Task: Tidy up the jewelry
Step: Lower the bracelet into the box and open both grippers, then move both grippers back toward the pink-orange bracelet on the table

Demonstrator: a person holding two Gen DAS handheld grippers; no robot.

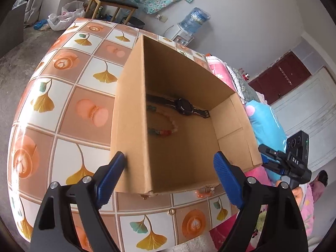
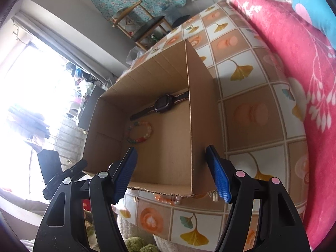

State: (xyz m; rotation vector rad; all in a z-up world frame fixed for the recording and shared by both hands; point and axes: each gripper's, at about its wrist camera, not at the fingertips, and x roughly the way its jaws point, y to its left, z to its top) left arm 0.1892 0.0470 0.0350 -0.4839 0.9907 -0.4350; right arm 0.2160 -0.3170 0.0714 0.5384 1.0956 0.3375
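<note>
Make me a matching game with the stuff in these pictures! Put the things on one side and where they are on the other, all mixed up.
Things:
1. black watch
2. bead bracelet
3. small ring
4. cardboard box

Places:
A. on the tablecloth, out in front of the box
B. standing on the tablecloth, open at the top
C. on the box floor, along the far wall
D. on the box floor, nearer than the watch

Pairs: 1-C, 2-D, 3-A, 4-B
</note>
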